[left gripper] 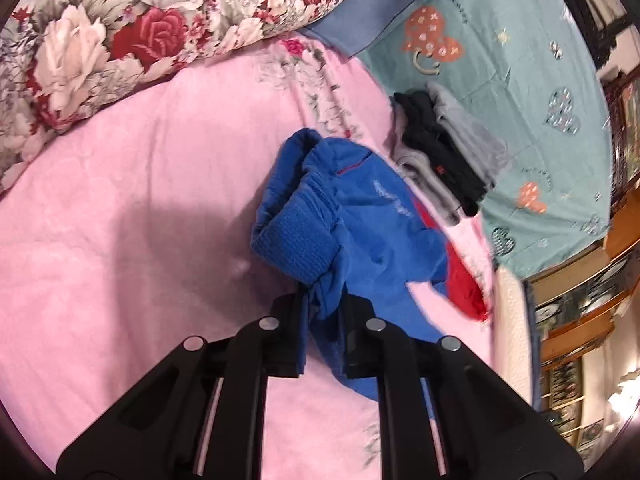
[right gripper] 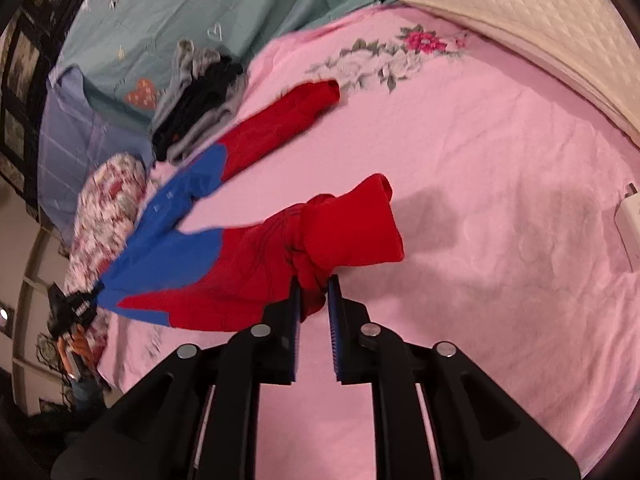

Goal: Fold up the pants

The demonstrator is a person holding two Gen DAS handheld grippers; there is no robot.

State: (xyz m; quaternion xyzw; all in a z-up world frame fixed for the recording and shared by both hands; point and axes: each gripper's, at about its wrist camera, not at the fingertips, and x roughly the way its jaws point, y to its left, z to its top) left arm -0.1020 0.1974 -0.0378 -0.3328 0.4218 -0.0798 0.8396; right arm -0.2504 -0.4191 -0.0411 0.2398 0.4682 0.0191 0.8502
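pink bedsheet [right gripper: 460, 168], teal heart-print sheet [left gripper: 520, 60], floral quilt [left gripper: 120, 28]

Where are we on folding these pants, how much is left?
Early. Done: both ends gripped. The left gripper pinches the blue waistband; the right gripper pinches one red cuff of the pants. In hand: lifting them off the pink sheet. Left: the legs are apart, no fold made.
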